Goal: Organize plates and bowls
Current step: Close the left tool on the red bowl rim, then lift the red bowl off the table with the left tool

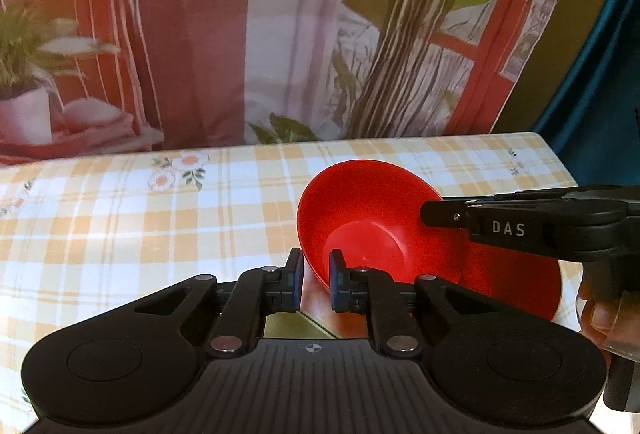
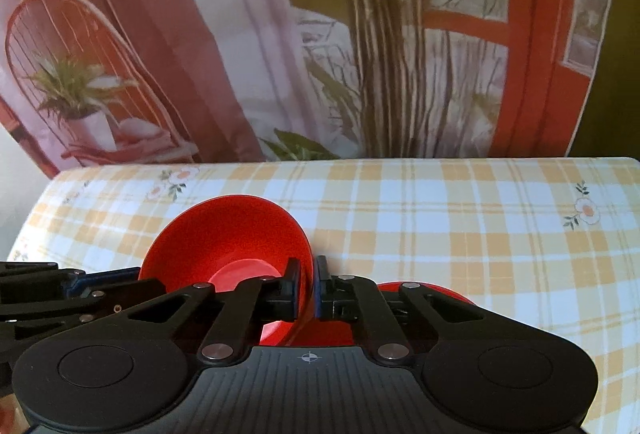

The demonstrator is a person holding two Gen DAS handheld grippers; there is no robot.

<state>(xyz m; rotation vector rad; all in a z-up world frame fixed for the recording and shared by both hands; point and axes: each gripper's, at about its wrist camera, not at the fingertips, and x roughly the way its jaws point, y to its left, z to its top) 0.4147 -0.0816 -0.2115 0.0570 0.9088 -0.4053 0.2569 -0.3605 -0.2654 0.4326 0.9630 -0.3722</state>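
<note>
A red bowl is tilting above a red plate on the checked tablecloth. The left gripper is pinching the bowl's near rim, and the right gripper is pinching the opposite rim. To do this well, both hands should be moving together, keeping the bowl level while lifting or settling it.

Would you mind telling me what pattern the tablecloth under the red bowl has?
A yellow-and-white check with small flowers on the tablecloth, clearest in the right wrist view.
</note>
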